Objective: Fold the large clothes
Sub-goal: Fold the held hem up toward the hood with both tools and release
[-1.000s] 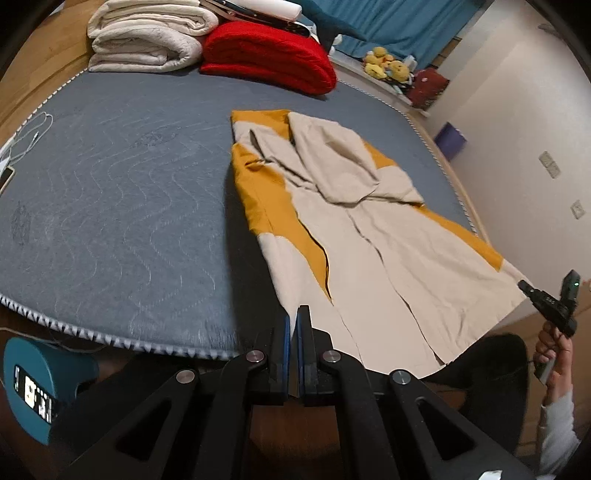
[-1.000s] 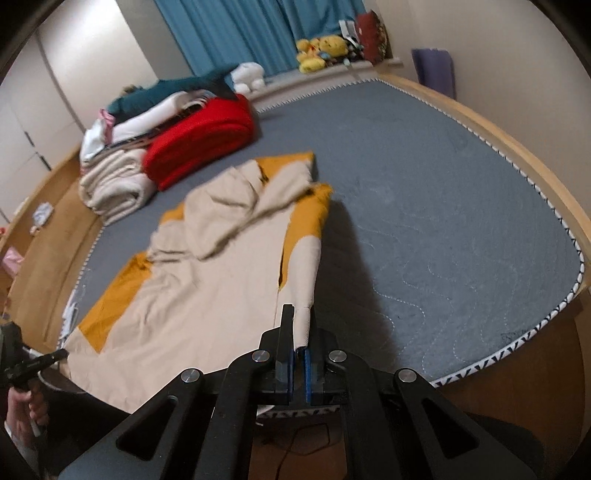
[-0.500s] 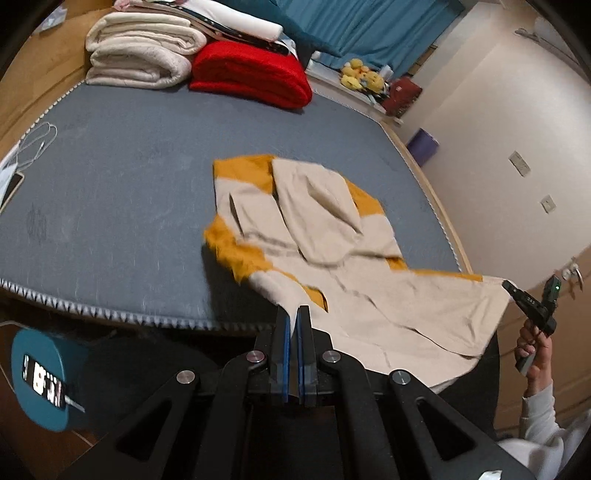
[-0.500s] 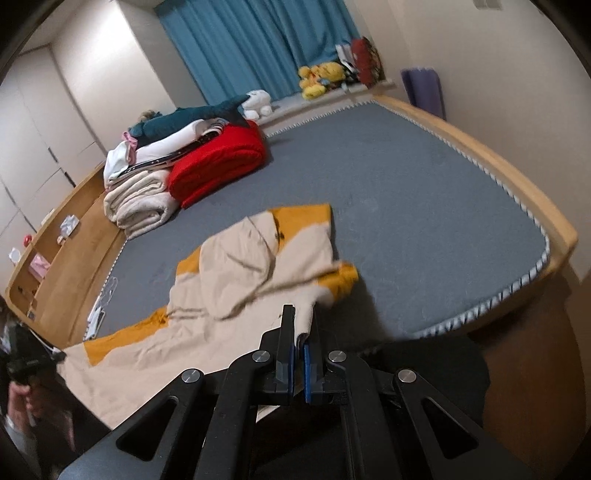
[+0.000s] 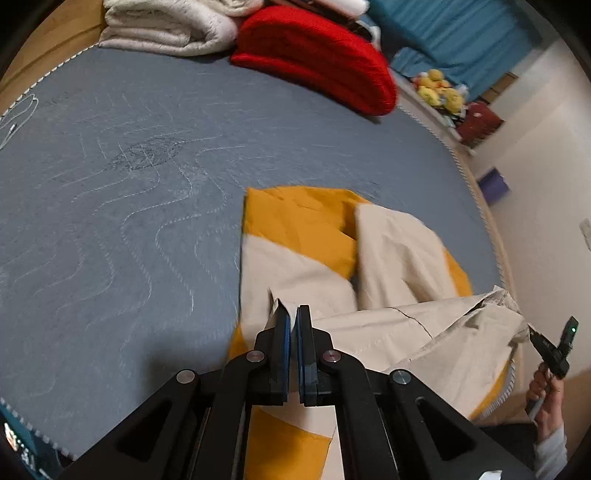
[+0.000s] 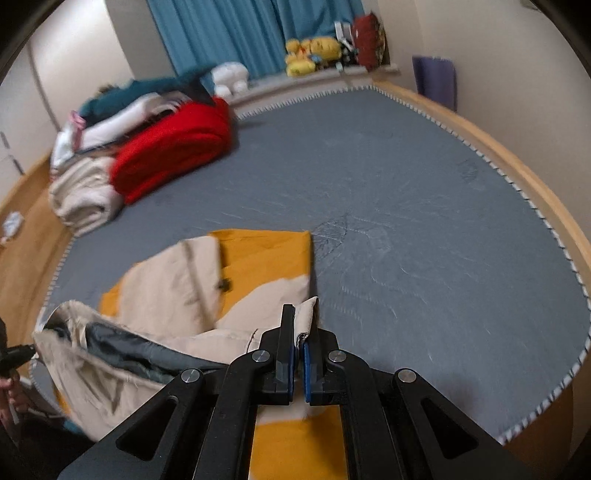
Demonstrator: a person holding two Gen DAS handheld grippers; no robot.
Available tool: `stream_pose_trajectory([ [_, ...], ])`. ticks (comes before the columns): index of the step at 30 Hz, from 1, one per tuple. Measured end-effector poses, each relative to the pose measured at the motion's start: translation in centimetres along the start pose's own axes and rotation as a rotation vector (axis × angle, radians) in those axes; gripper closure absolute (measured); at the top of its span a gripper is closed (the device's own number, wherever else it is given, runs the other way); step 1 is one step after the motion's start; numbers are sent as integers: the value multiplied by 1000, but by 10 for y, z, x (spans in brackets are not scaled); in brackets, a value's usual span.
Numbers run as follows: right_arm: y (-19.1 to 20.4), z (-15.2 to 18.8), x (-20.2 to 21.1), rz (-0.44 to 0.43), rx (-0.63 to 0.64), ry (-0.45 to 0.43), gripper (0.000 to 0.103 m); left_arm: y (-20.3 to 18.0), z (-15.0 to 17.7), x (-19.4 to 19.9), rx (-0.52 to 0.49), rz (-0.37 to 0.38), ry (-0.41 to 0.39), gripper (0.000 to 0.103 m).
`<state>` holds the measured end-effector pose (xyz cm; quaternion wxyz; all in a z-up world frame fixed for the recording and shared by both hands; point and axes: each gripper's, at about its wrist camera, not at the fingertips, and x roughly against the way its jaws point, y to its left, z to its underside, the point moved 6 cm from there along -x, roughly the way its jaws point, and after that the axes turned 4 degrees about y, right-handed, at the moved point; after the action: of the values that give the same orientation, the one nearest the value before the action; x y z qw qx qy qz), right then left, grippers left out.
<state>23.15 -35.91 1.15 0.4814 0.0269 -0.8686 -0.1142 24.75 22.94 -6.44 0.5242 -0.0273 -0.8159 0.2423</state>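
The beige-and-mustard garment [image 5: 303,258] lies on the grey quilted bed cover [image 5: 110,184], its far end flat on the cover and its near end lifted and doubled back toward that far end. The left gripper [image 5: 291,325] has its jaws pressed together on a beige corner of the garment, a peak of cloth sticking up just beside the blue pads. The right gripper [image 6: 299,325] likewise pinches a beige corner between its 2 closed fingers, with the fabric bunching above the pads. Between the 2 held corners the raised edge sags, and in the right wrist view the dark grey lining [image 6: 122,350] of the garment shows along the fold. In the left wrist view the other gripper appears at the far right edge, held in a hand [image 5: 546,398]. At the head of the bed sit a folded red blanket [image 5: 317,55] and a rolled cream blanket [image 5: 166,26], touching each other, well apart from the garment. Yellow plush toys [image 6: 310,51] rest below the blue curtain [image 6: 221,29].
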Motion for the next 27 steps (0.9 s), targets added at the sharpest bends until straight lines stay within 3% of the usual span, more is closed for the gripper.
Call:
stream_pose_trajectory([
  [4, 5, -16, -61, 44, 14, 72, 99, 22, 3, -32, 75, -59, 52, 100],
  [8, 18, -26, -83, 78, 79, 69, 99, 22, 3, -27, 57, -97, 31, 98],
  [12, 19, -29, -97, 69, 23, 71, 99, 17, 9, -19, 30, -117, 17, 94],
  [17, 10, -23, -93, 83, -70, 42, 85, 11, 13, -17, 0, -134, 14, 88],
  [23, 5, -18, -62, 141, -55, -47, 62, 13, 11, -7, 20, -130, -25, 80],
  [27, -3, -15, -54, 125, -76, -50, 59, 19, 9, -2, 40, -125, -39, 73],
])
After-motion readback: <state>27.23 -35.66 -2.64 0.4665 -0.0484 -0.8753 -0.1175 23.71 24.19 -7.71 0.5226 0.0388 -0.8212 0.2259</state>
